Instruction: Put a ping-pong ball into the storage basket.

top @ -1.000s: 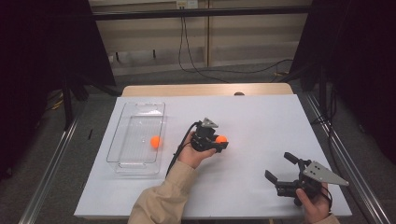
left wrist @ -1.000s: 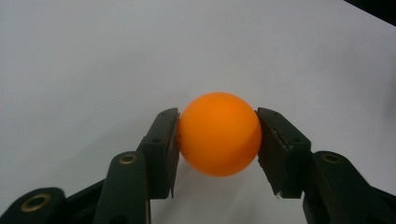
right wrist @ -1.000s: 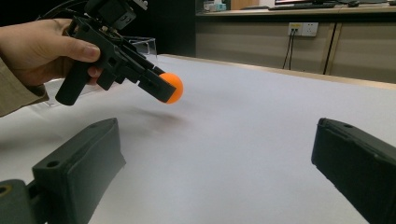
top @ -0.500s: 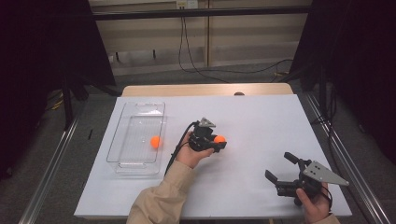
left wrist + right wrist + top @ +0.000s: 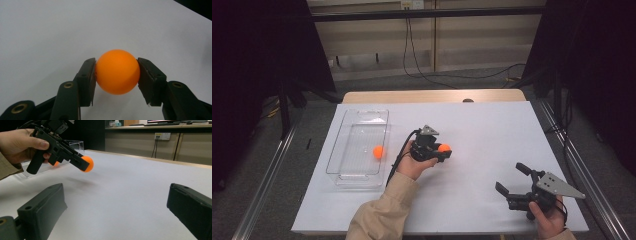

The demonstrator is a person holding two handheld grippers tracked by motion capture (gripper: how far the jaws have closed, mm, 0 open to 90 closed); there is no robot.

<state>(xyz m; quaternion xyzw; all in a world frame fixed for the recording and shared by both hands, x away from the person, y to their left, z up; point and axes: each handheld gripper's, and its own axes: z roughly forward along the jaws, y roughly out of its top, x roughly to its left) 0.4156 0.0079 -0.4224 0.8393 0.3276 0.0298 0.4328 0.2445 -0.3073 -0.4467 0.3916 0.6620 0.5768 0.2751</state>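
Broadly: white matte table [image 5: 492, 130], wide bare room right of centre and toward the far edge. Clear rectangular plastic bin [image 5: 359, 147] near the left edge, one orange ball [image 5: 378, 152] inside. Right gripper [image 5: 512, 182] low by the near right corner, jaws spread wide, nothing between (well apart from the rest). Left gripper [image 5: 443, 151] mid-table, just right of the bin, lifted off the surface, clamped on a smooth round orange ball [image 5: 117, 71].

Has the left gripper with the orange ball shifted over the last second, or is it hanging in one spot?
Yes, slightly: the left gripper with its orange ball has edged toward the clear tray, judged against the tray's near rim in the high view.
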